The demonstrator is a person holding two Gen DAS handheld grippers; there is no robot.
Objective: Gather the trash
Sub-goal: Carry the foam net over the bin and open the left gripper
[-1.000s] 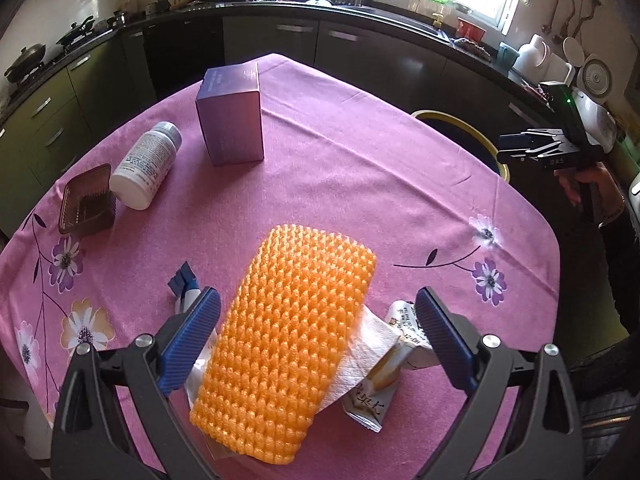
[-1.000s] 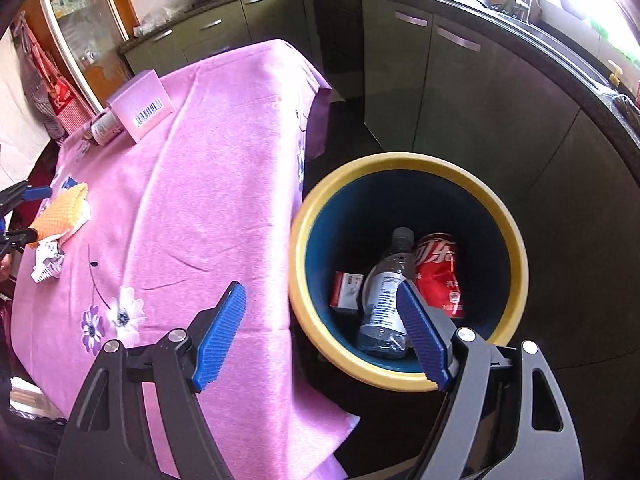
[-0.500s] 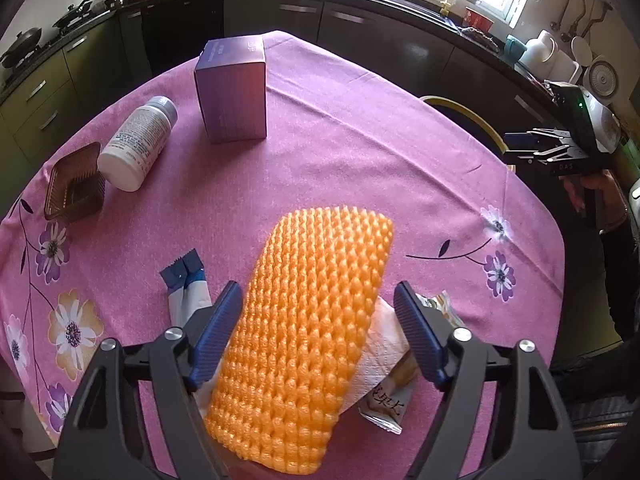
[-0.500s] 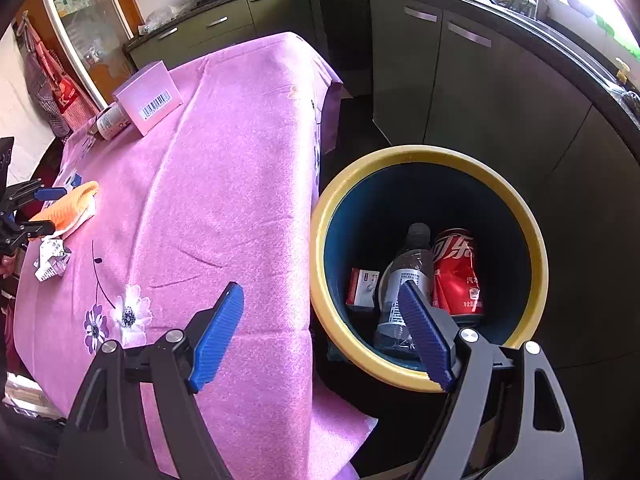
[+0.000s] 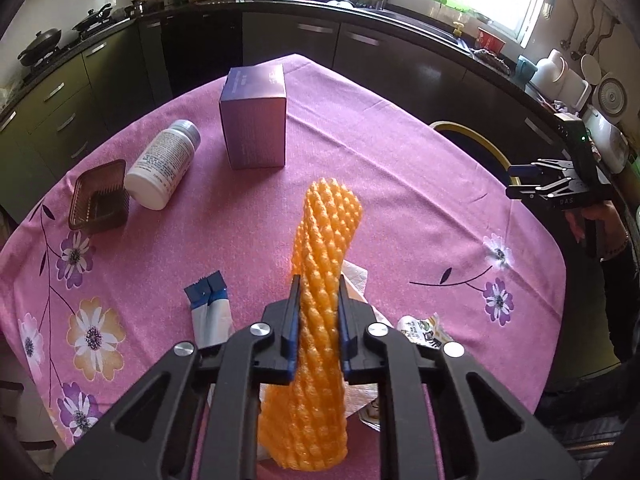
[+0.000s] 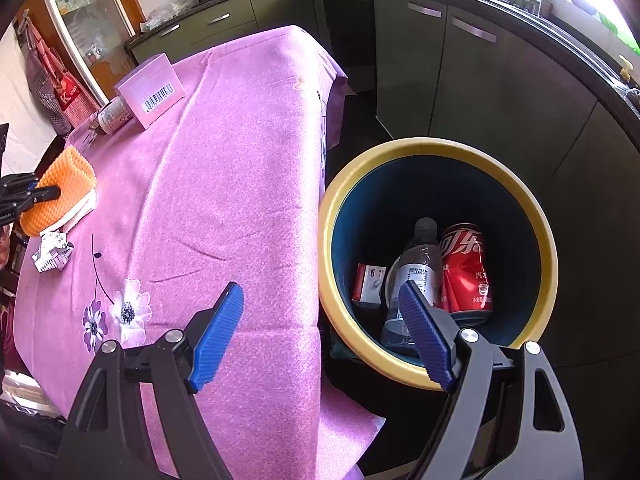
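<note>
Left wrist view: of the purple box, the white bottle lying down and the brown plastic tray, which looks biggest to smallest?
1. Purple cardboard box, largest.
2. White bottle with the grey cap and brown plastic tray: too alike to rank, and the fisheye lens distorts sizes.

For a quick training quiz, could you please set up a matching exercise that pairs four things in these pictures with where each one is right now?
Things:
1. orange foam net
2. red can
3. white pill bottle
4. purple box

Places:
A. lying on its side beside the brown tray
B. inside the yellow-rimmed bin
C. pinched between the left tongs
D. standing upright at the far end of the table

Pairs: 1-C, 2-B, 3-A, 4-D
</note>
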